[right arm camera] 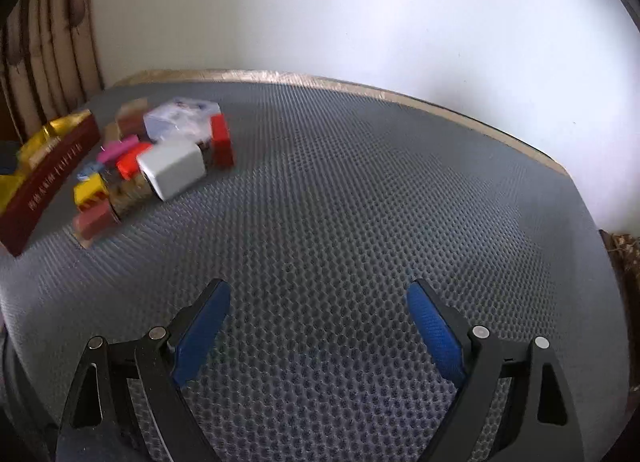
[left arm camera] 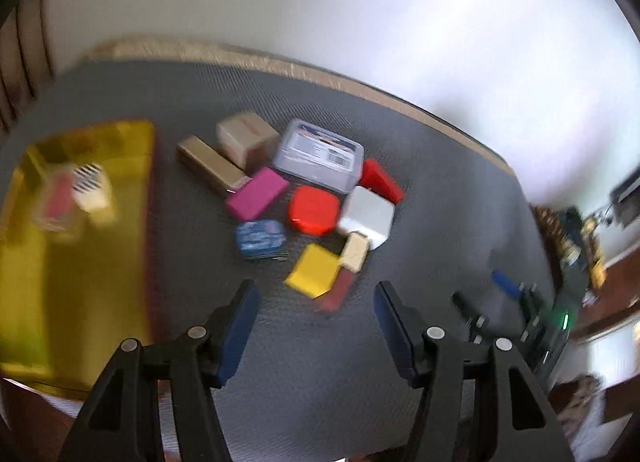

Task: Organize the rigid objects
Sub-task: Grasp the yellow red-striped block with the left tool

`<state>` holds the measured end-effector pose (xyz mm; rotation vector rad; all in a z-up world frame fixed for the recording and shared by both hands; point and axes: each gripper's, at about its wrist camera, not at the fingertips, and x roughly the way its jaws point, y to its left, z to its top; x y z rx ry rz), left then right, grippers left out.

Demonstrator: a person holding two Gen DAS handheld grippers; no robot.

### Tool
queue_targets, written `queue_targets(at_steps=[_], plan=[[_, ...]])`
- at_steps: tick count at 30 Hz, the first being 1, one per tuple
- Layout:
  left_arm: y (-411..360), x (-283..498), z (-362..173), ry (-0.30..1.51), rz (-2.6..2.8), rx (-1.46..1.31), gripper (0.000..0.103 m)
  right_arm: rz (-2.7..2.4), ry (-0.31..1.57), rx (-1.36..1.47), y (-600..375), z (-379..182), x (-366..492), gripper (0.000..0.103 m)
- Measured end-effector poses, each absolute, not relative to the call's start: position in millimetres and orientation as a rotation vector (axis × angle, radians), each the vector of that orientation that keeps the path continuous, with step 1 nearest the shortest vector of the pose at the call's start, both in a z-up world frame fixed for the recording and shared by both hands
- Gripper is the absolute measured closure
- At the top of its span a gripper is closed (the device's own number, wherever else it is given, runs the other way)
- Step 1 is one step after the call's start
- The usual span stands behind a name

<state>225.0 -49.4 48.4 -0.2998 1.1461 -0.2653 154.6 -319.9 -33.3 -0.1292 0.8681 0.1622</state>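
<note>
Ahead-left of the left gripper (left arm camera: pixel 316 326), whose jaws are spread and empty, sits the gold tray (left arm camera: pixel 80 262) with a few items inside, and straight ahead the pile (left arm camera: pixel 304 198) of small boxes lies tight together on the mat (left arm camera: pixel 440 222). The right gripper (right arm camera: pixel 316 326), also spread and empty, has the pile far ahead-left. Closing on the yellow box (left arm camera: pixel 314 270) nearest the left gripper could nudge the touching beige block (left arm camera: pixel 354 252) and scatter neighbours.

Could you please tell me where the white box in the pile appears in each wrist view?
Left wrist: the white box lies right of centre, beside the round red box.
Right wrist: the white box sits upper left, at the pile's right edge.
Shared landmark: the clear plastic case behind it.
</note>
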Motion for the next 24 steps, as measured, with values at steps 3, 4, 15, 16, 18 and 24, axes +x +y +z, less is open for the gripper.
queue_targets(at_steps=[3, 4, 15, 16, 18, 24], plan=[[-55, 246, 31, 1.208, -0.199, -0.406, 0.042, 0.188, 0.872, -0.106, -322, -33, 151, 0.014], [-55, 250, 26, 1.233, -0.185, -0.438, 0.042, 0.196, 0.874, -0.093, -325, -33, 151, 0.014], [-45, 265, -21, 1.334, 0.02, -0.786, 0.042, 0.258, 0.847, -0.031, -325, -26, 152, 0.014], [-45, 264, -21, 1.33, 0.035, -0.794, 0.042, 0.263, 0.845, -0.026, -326, -26, 152, 0.013], [-46, 265, -21, 1.326, 0.048, -0.795, 0.042, 0.269, 0.845, -0.016, -326, -26, 152, 0.013], [-52, 266, -40, 1.389, 0.095, -0.827, 0.048, 0.282, 0.838, 0.006, -327, -23, 151, 0.01]])
